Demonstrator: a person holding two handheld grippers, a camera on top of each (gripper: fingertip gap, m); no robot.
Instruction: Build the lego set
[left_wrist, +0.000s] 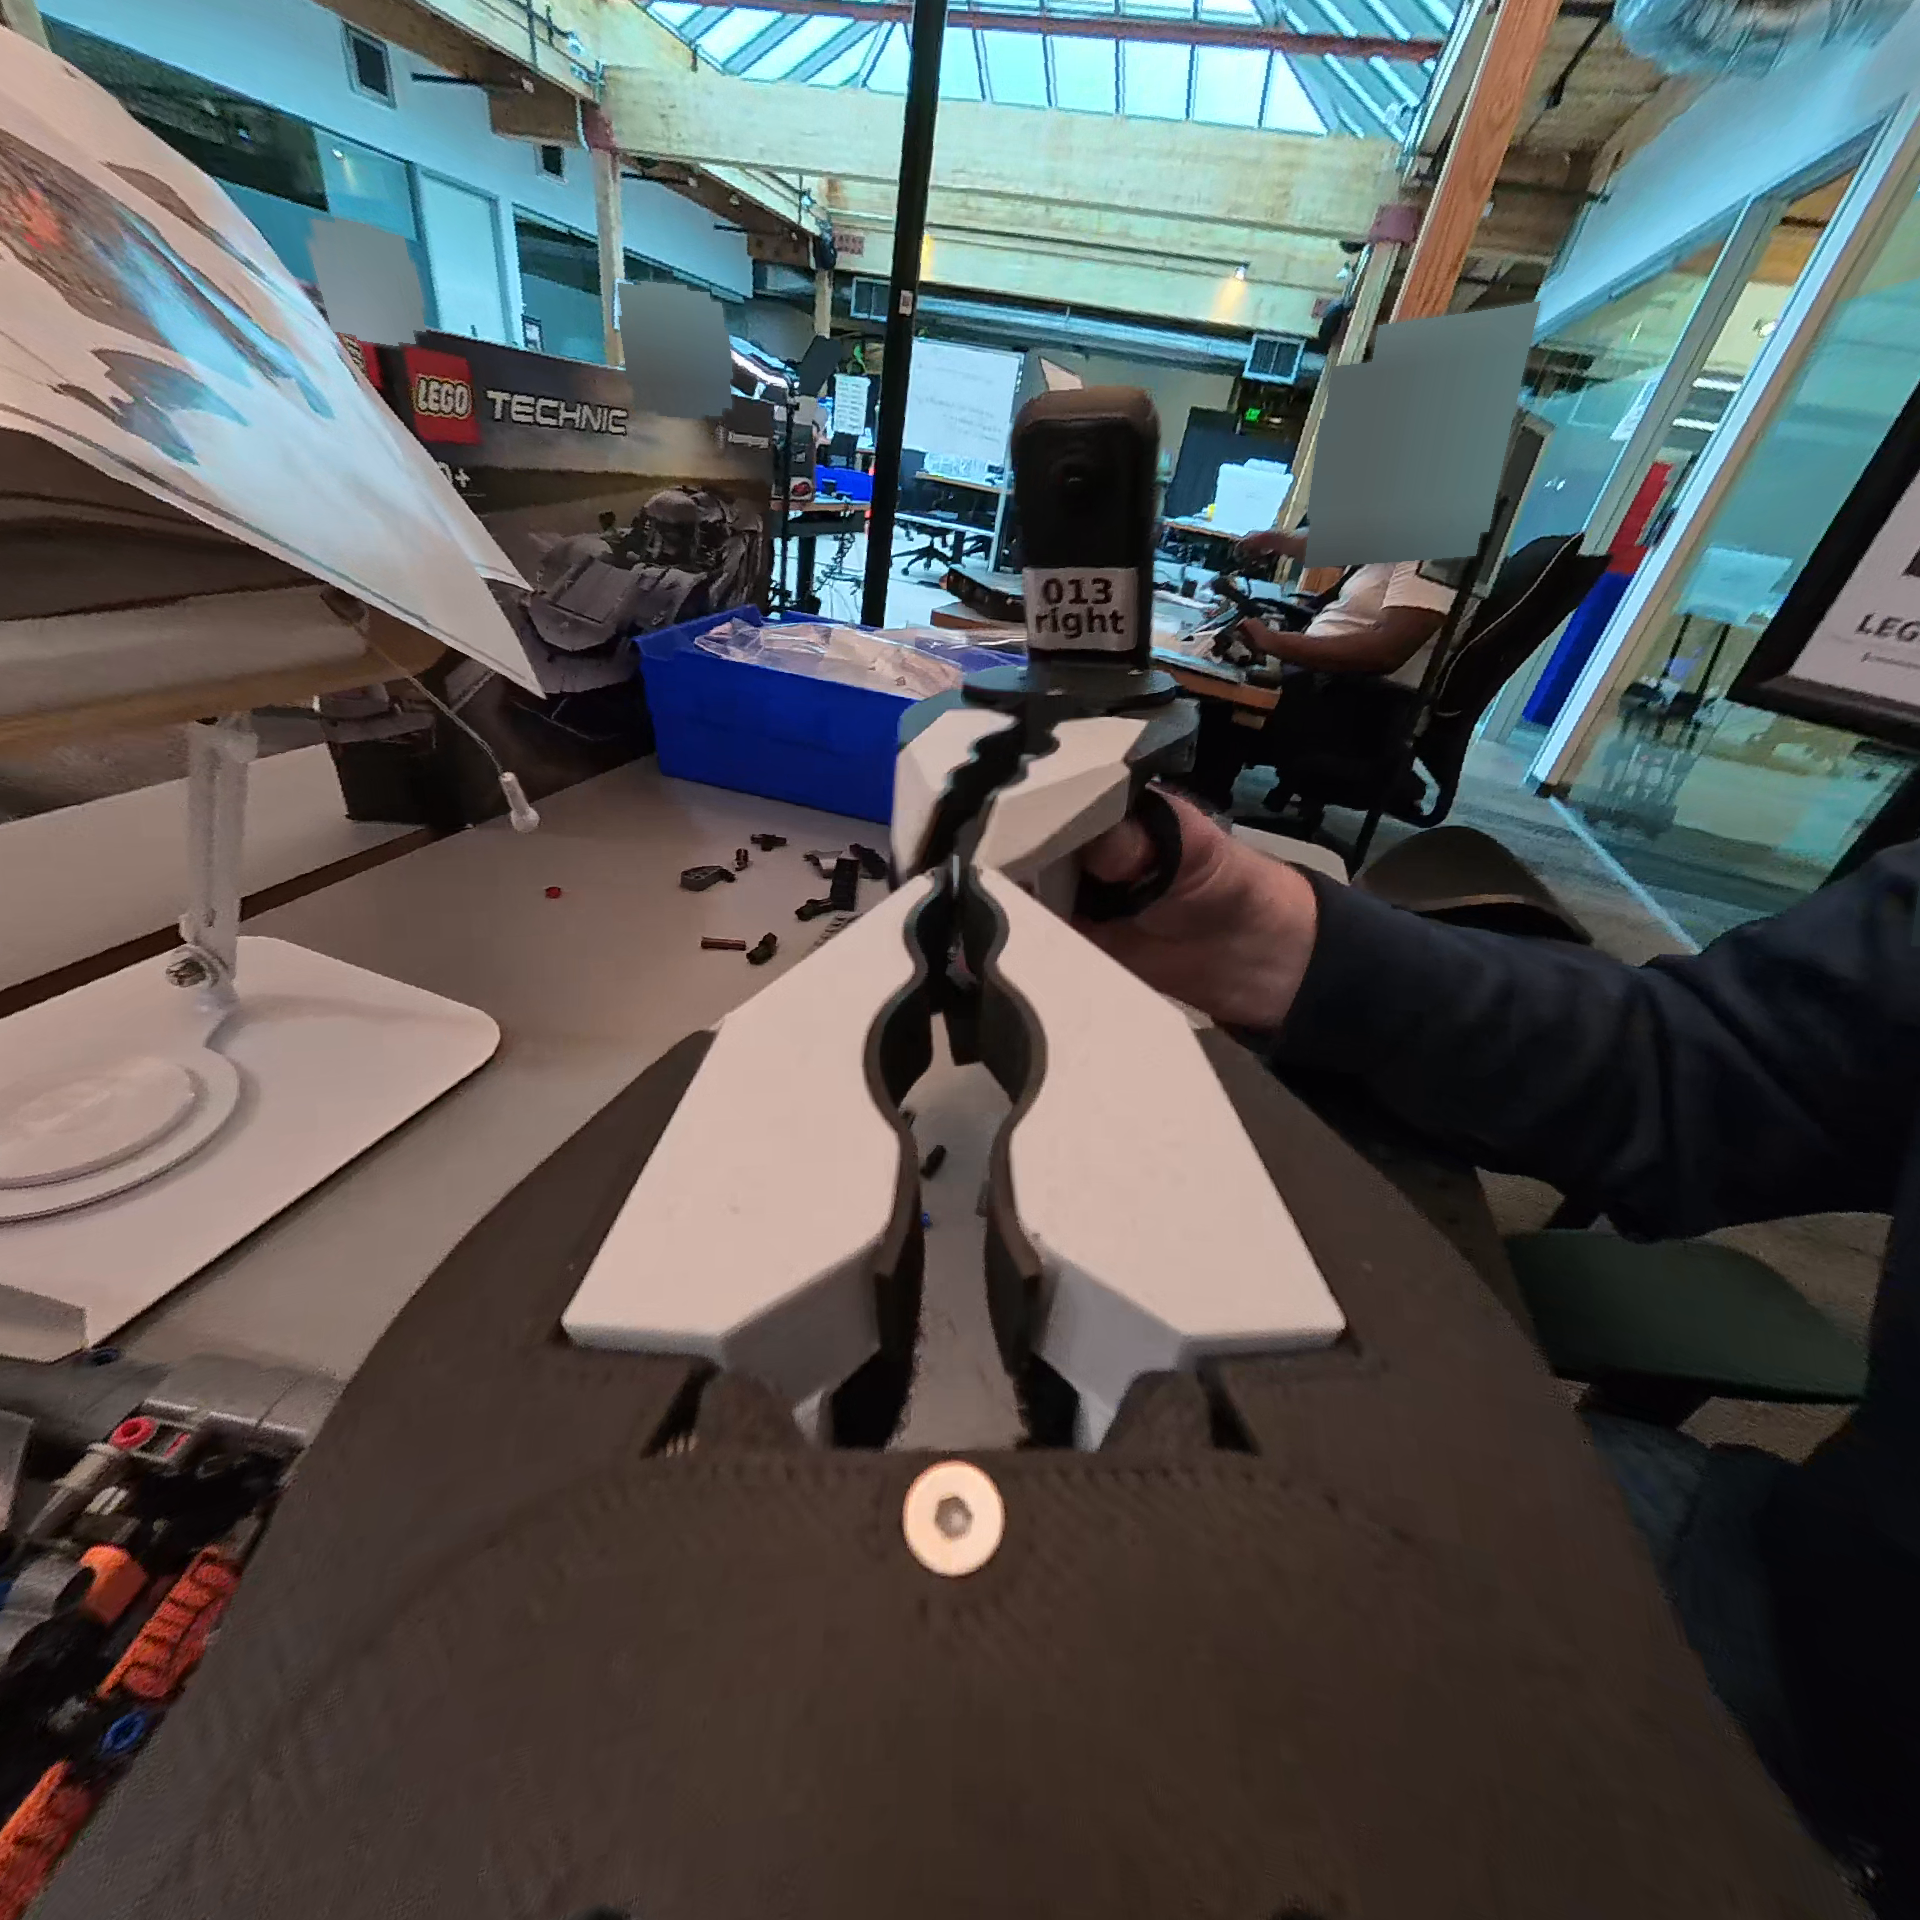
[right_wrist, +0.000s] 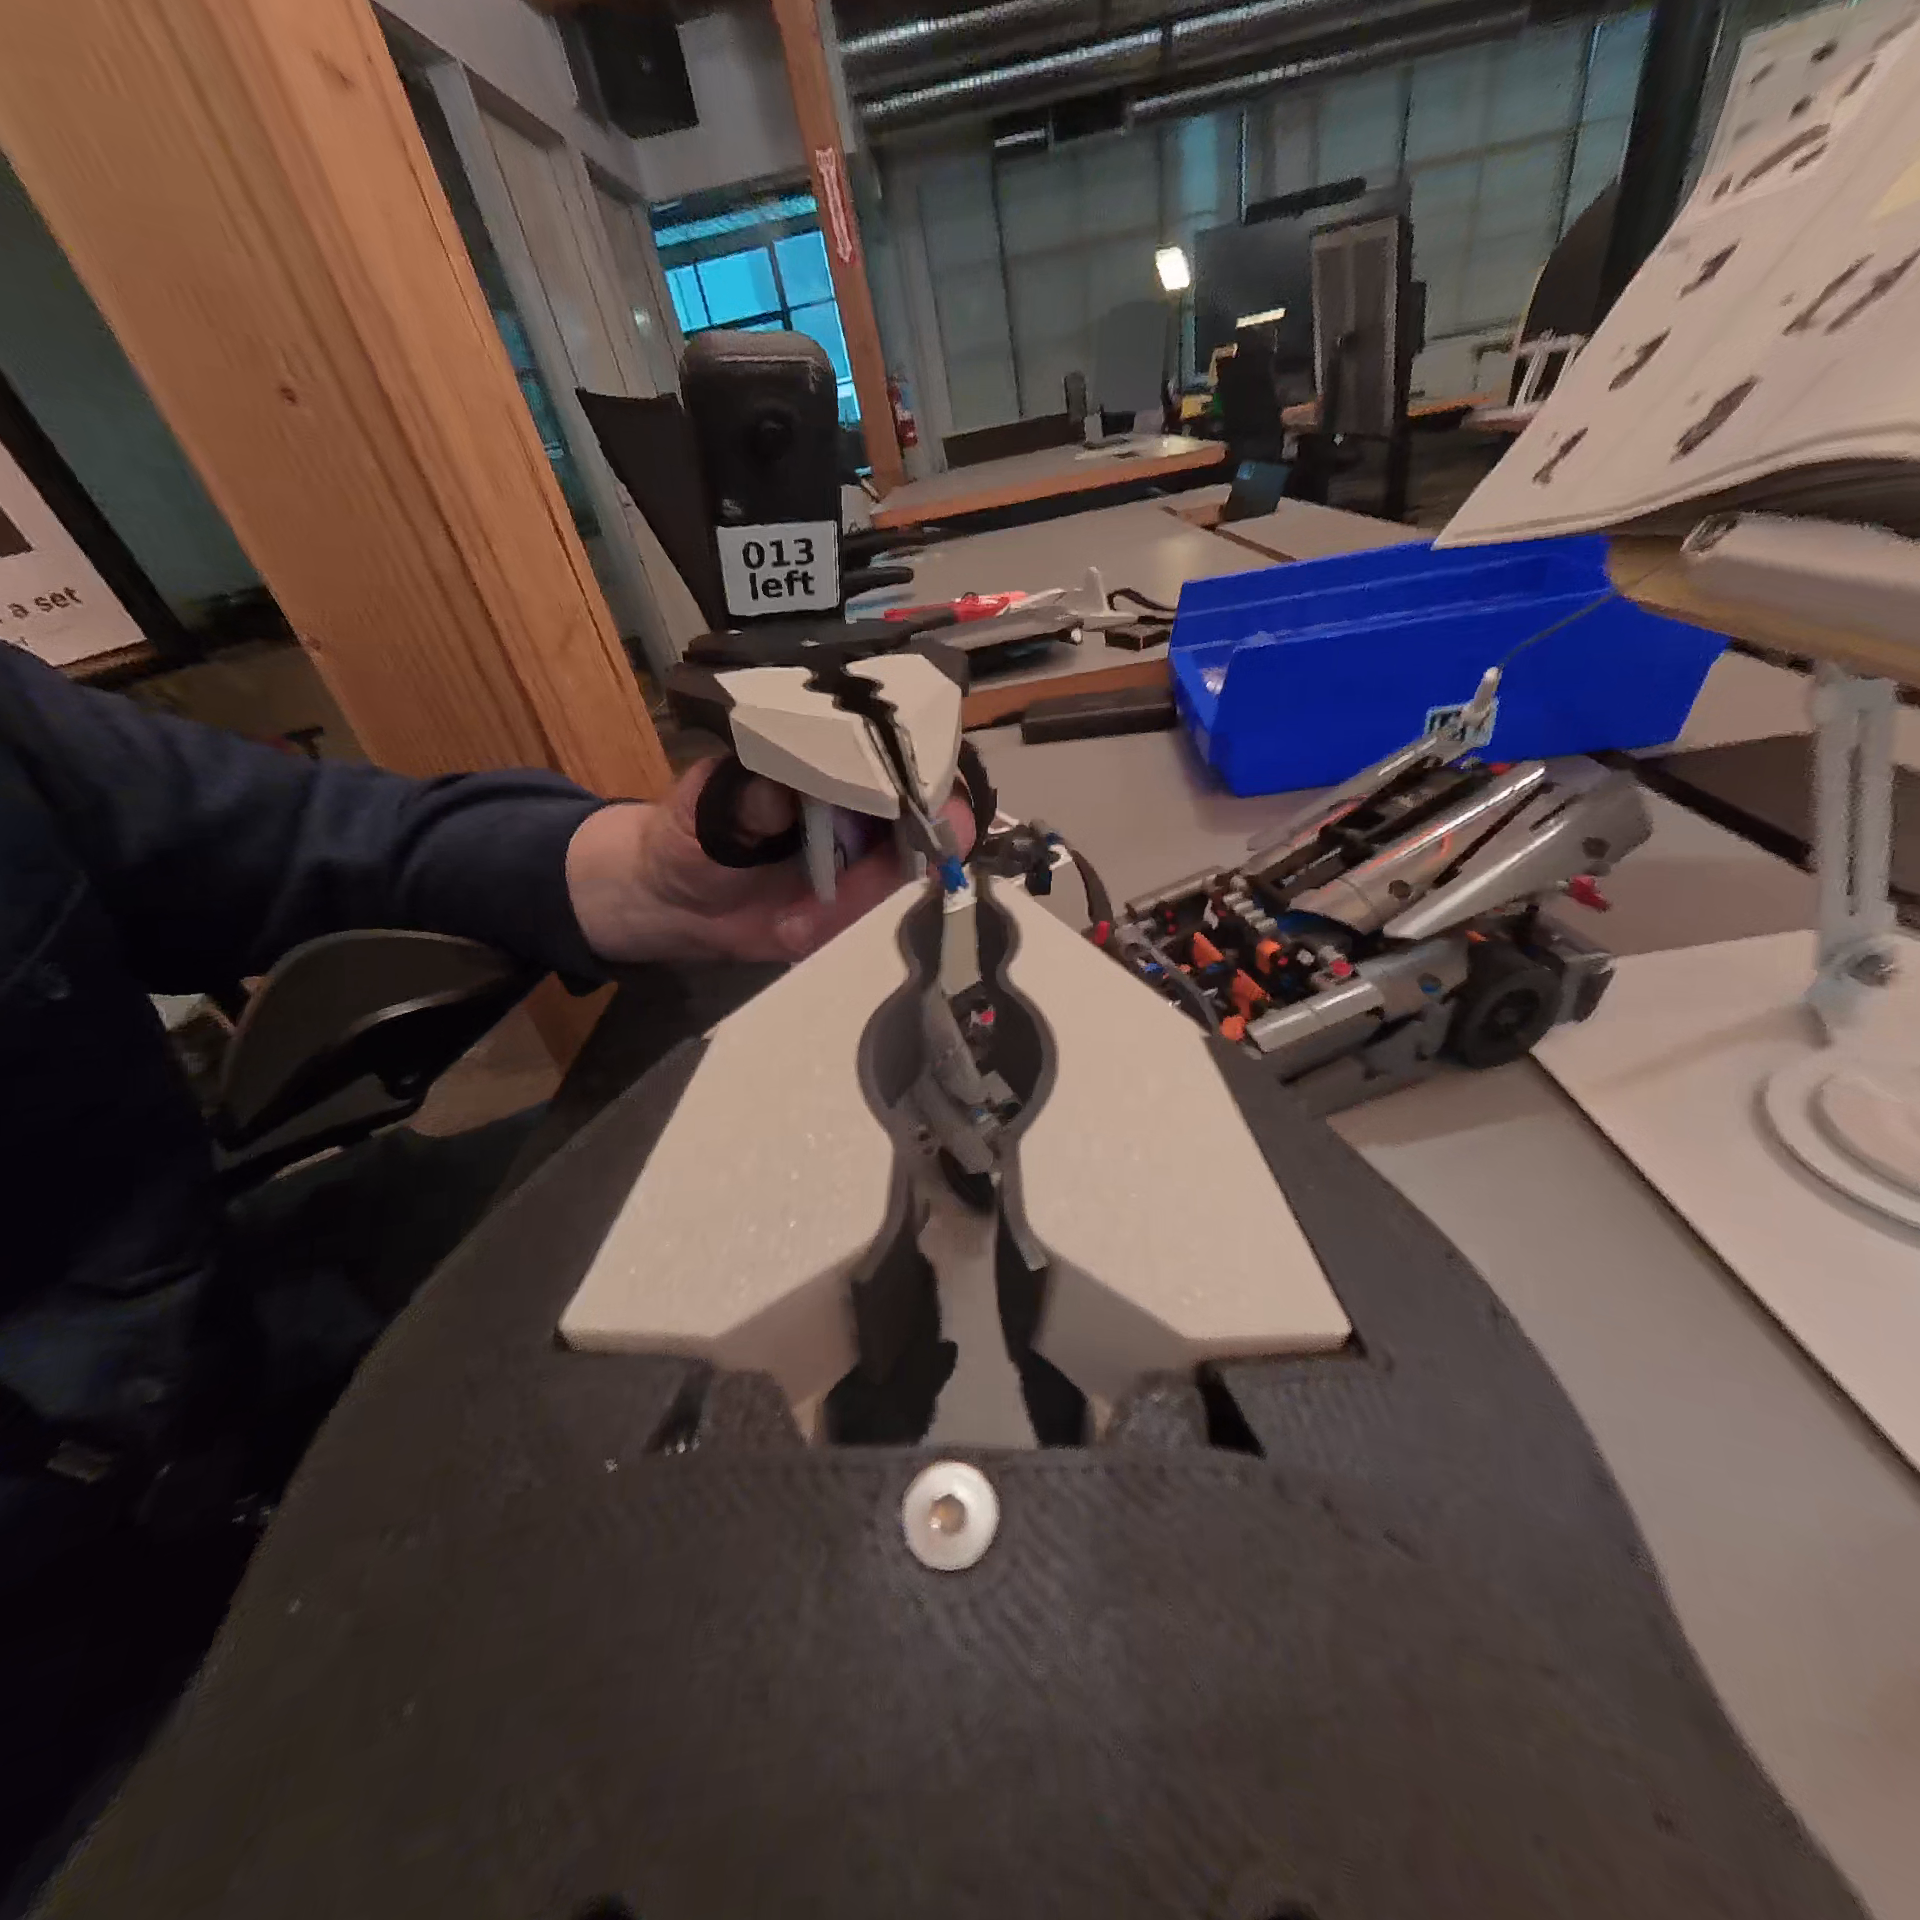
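Grey and slim, the lego piece (right_wrist: 951, 1049) I am working on sits between the two tools, its long axis running straight from 6 to 12 o'clock in my right wrist view, a blue pin at its far tip. My right hand-held gripper (right_wrist: 956, 914) is closed on its near end; in the left wrist view that same tool (left_wrist: 951, 831) faces me at 12 o'clock. My left hand-held gripper (left_wrist: 951, 914) has its fingers pressed together at the tips, and from the right camera it (right_wrist: 914, 821) pinches the far end of the piece. A hand (right_wrist: 717, 883) grips that left tool at 10 o'clock.

Out at 2 o'clock in the right view the half-built car model (right_wrist: 1382, 935) rests on the grey surface (right_wrist: 1558, 1247), nose toward 3 o'clock. Behind it stands a blue bin (right_wrist: 1434, 665). Loose small parts (left_wrist: 790, 883) lie scattered at 11 o'clock in the left view, with the open instruction booklet (left_wrist: 208, 364) on its white stand (left_wrist: 229, 1049) at 10 o'clock.
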